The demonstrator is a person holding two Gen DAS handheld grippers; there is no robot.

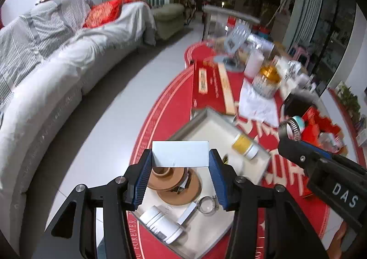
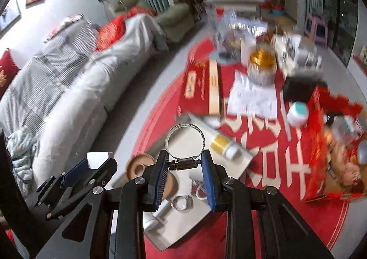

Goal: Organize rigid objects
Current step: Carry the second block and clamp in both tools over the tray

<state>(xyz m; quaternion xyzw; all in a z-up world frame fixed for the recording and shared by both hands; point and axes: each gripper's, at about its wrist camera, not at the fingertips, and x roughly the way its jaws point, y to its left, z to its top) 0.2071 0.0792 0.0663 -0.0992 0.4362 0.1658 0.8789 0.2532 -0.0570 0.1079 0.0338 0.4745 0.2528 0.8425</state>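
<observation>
Clearly both tools are loaded above the white tray (image 1: pixel 213 126): the left tool (image 1: pixel 180 176) is partly closed on a flat white card (image 1: pixel 180 154), pads against its two short edges, while the right tool (image 2: pixel 184 167) is nearly shut on the screw housing of a metal hose clamp (image 2: pixel 184 142), its ring standing up ahead of the tips. The card is probably light and bendable, so an edge grip suits it; the clamp looks stiff, springy and slick, best taken at its housing. Only the left view shows the tape rolls (image 1: pixel 174 181) and white jar (image 1: pixel 160 224) beneath its tool; the right view shows the red box (image 2: pixel 332 144) off to its right.
</observation>
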